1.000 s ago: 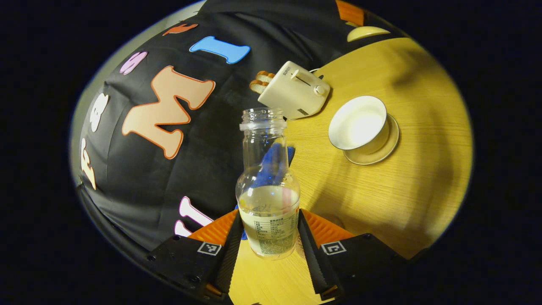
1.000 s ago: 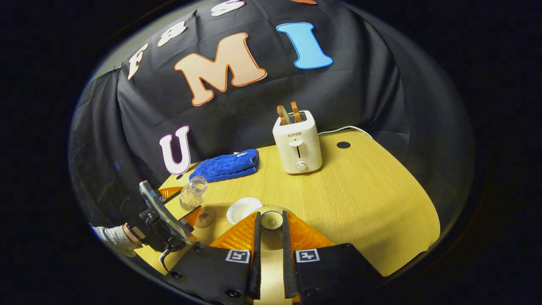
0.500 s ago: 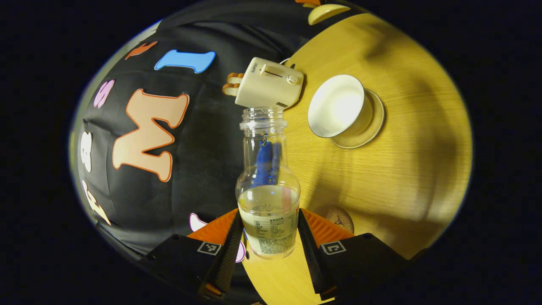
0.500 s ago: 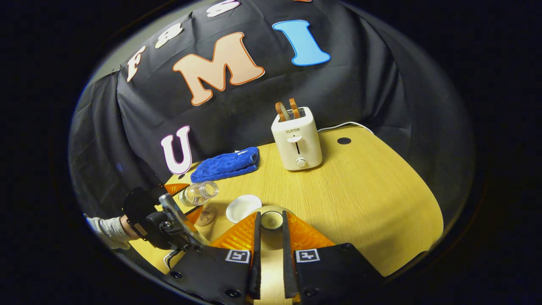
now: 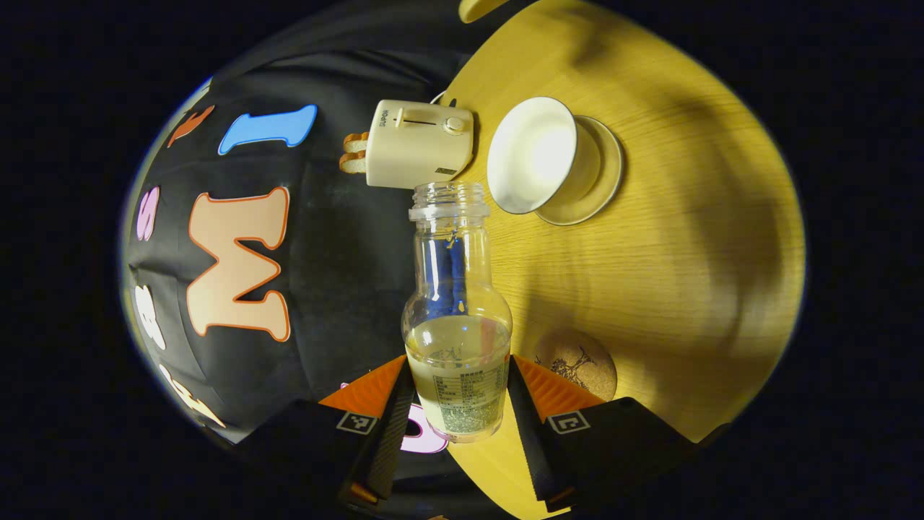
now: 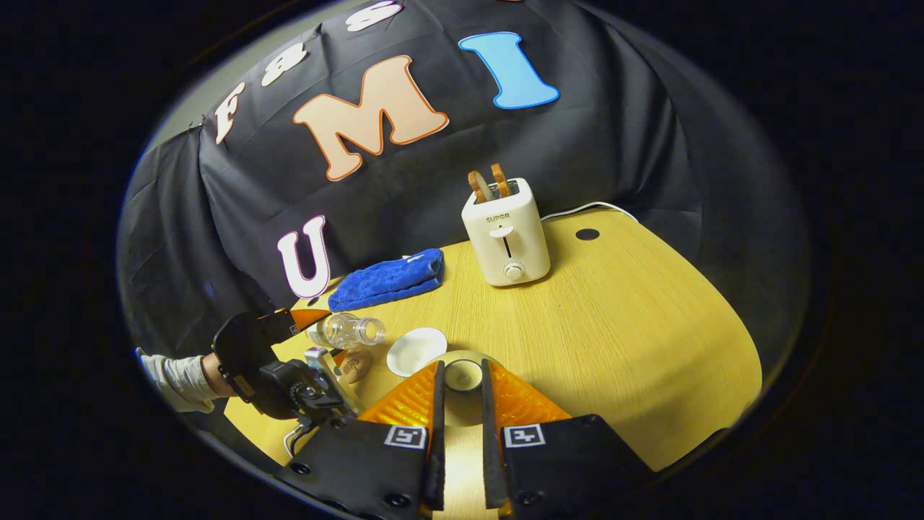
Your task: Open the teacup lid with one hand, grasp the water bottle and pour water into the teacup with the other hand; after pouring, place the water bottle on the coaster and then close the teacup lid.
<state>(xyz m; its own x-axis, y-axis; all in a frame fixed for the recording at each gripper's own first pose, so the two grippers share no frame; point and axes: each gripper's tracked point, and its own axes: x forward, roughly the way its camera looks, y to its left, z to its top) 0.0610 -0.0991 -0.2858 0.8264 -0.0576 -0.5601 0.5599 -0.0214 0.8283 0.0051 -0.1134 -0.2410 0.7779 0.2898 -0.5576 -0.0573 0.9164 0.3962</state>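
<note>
Fingers [image 5: 390,419] clamp tilted water bottle [image 5: 456,339]

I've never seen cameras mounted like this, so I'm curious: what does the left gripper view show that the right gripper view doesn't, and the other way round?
Left gripper view: a close look at the liquid low in the water bottle clamped by its hand-held gripper, and the saucer under the open teacup.

Right gripper view: its own hand-held gripper pinching the teacup lid, a blue cloth, and a sleeve behind the other gripper, with the bottle tipped sideways.

Both: bottle, teacup, toaster, coaster and table.
</note>
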